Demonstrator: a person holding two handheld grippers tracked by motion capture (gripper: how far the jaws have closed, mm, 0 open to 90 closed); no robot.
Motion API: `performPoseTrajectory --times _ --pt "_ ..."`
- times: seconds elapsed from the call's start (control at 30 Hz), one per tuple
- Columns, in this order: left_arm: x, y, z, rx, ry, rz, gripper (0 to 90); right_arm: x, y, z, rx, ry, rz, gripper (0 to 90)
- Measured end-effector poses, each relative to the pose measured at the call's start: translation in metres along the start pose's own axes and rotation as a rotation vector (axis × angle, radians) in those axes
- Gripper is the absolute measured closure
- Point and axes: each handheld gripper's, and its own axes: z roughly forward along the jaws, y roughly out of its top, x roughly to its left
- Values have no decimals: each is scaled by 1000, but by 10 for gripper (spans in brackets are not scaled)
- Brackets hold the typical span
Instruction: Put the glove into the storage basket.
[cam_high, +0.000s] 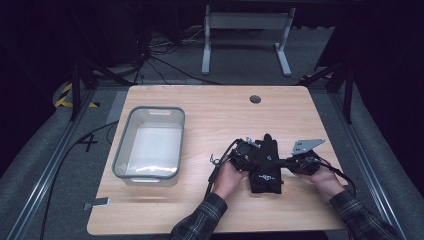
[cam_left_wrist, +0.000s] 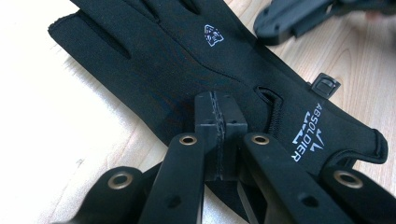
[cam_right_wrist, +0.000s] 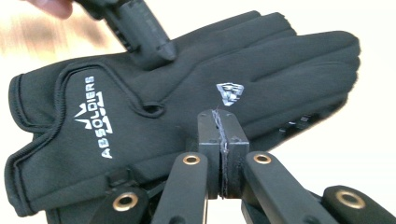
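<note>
Just one black glove (cam_high: 264, 165), two grippers

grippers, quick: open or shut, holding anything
left tool: shut, pressed on the black glove; a grip on fabric cannot be told.
right tool: shut, same glove, grip unclear.

We saw the glove's (cam_left_wrist: 187, 60) fingertips cut off at the top edge, its near edge hidden behind the left gripper's (cam_left_wrist: 219, 123) fingers (cam_left_wrist: 208, 121), the bin's (cam_high: 125, 150) contents too washed out to tell

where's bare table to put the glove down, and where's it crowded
Bare wood lies between the grey bin and the glove, and along the far edge around the round hole. It is crowded near the front right, where both hands and claws meet at the glove.
</note>
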Motion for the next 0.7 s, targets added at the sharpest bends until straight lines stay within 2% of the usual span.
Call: performPoseTrajectory --times 0.23,0.37,0.47,0.7 --pt "4 1 -11 -23 22 -8 879 -3 -16 -14 15 -5 27 900" --pt "17 5 -16 -28 76 -15 889 8 -26 -18 30 32 19 900" --pt "21 10 -17 -43 89 -20 893 13 -28 -17 36 49 10 900" --pt "37 22 -3 -1 103 -25 893 19 -27 -9 49 82 0 900"
